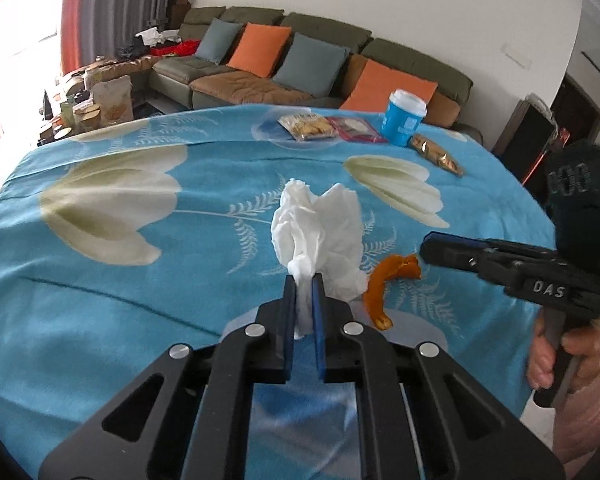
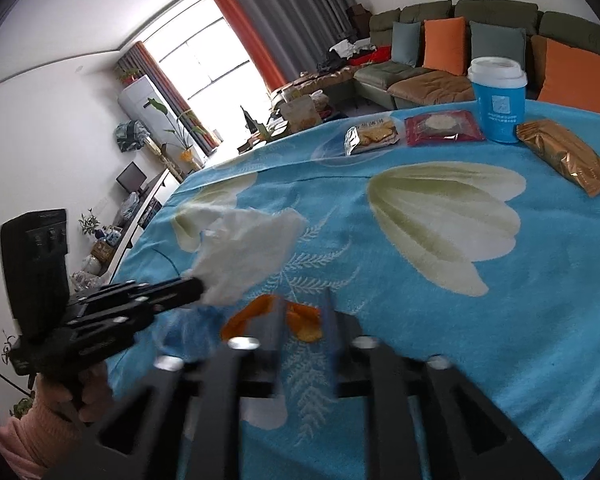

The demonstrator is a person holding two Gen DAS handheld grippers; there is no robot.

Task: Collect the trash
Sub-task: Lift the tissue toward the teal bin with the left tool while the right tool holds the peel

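Tissue (image 1: pixel 320 232), crumpled and white, was clamped between the left tongs (image 1: pixel 303 280) above the blue floral worktop (image 1: pixel 140 280), an orange peel (image 1: pixel 384 284) just right of it. Right-wrist view: the right tongs (image 2: pixel 304 304) stood apart over that peel, not gripping it.

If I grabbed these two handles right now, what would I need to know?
Left gripper: shut on the crumpled white tissue.
Right gripper: open, holding nothing, jaws either side of the orange peel on the blue floral cloth.
Done: tissue gripped.
Left: grip the peel, bin both; no bin is in view. The blue cup and snack packets stand untouched at the far edge.
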